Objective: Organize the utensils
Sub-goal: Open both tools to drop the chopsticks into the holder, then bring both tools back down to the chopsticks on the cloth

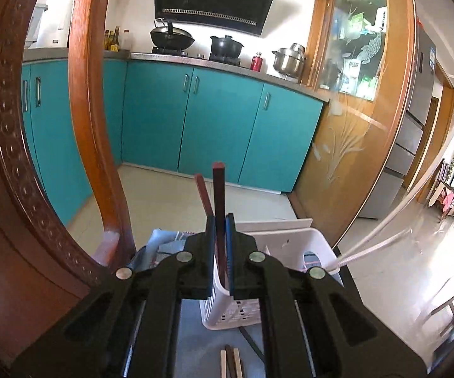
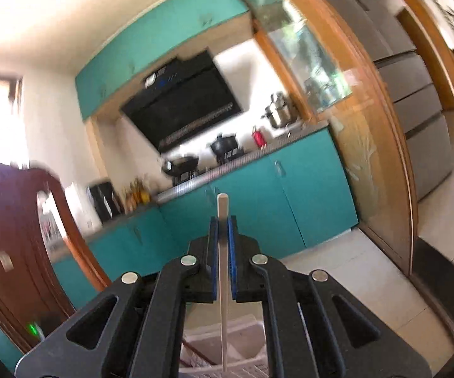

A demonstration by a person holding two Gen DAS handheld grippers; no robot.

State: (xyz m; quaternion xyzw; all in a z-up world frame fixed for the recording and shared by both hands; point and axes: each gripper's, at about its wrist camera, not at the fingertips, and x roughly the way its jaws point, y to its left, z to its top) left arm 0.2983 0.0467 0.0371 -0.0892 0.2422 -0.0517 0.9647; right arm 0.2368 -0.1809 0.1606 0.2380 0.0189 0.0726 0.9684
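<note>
My left gripper (image 1: 220,220) is shut on a pair of dark brown chopsticks (image 1: 218,195) that stand upright, their lower ends inside a white slotted plastic utensil basket (image 1: 293,242). More chopsticks (image 1: 231,362) lie on the grey surface below it. White chopsticks (image 1: 384,230) reach in from the right, their tips at the basket rim. My right gripper (image 2: 224,220) is shut on a white chopstick (image 2: 223,267) held upright, its tip over the white basket (image 2: 246,346). The right wrist view is blurred by motion.
A carved wooden chair back (image 1: 94,126) stands close on the left. A folded cloth (image 1: 167,242) lies behind the basket. Teal kitchen cabinets (image 1: 195,119), a stove with pots and a fridge (image 1: 416,110) are in the background.
</note>
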